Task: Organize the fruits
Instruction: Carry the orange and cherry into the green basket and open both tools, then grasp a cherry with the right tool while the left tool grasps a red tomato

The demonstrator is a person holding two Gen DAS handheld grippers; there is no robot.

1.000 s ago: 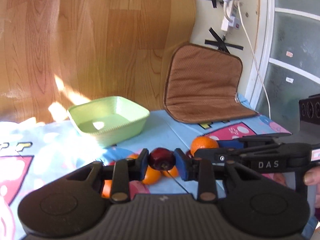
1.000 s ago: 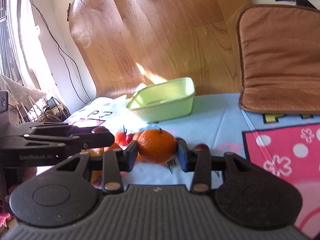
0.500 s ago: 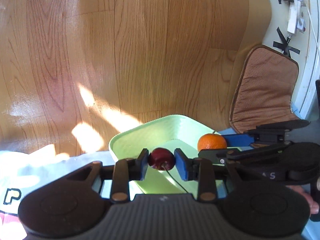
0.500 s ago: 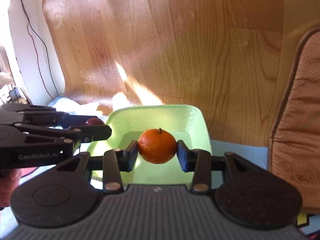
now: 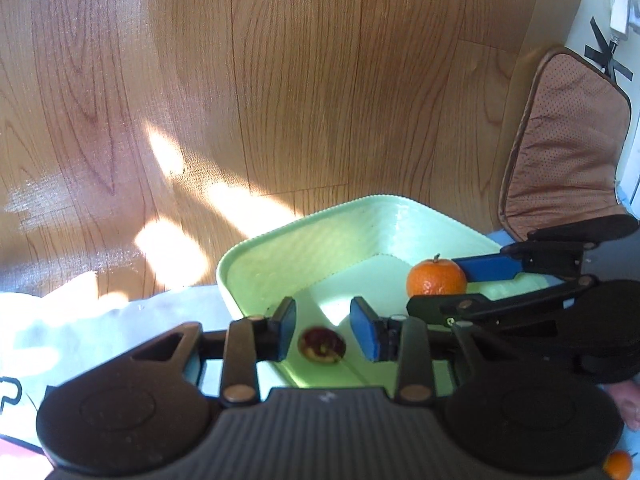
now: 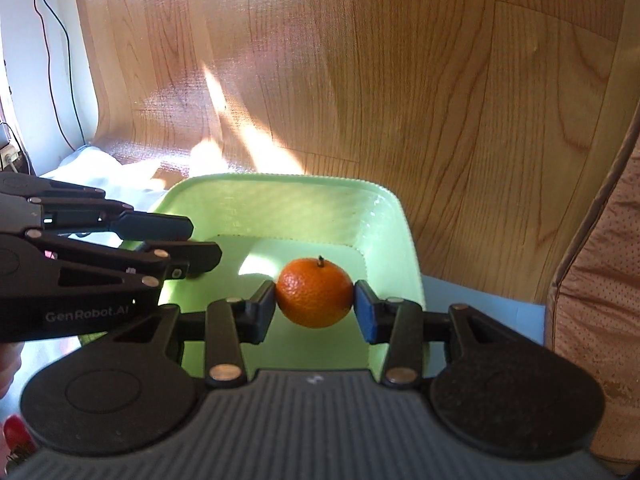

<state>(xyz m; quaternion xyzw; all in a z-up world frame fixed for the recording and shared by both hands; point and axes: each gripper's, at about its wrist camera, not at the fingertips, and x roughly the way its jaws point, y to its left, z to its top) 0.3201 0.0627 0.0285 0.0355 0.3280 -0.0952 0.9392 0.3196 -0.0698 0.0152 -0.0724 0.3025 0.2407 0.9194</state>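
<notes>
The right hand-held gripper (image 6: 315,307) pinched an orange (image 6: 314,292) between its blue pads and hung over the green bowl (image 6: 304,196), above the floor of it and toward its near right wall. The left hand-held gripper (image 5: 323,330) stood spread, holding nothing; a small dark red fruit (image 5: 321,345), blurred, showed between and below its fingers, over the bowl's near left corner, whether resting or falling I could not tell.

The bowl sat on the table, whose blue patterned cloth (image 5: 100,320) ran up to a wood-grain sheet (image 6: 440,100) curving up behind the bowl. A brown cushion (image 5: 560,152) leaned to the bowl's right.

To do the step well, I judged the right gripper should sink closer to the bowl's floor before letting go, so the orange would settle and not bounce or roll onto the red fruit. The bowl's right wall lay just beside the outer finger, so the spread should stay modest. The left gripper crowded the bowl's left side; most of the bowl's floor lay free between the two tools, and straight up seemed the clearest way out.
</notes>
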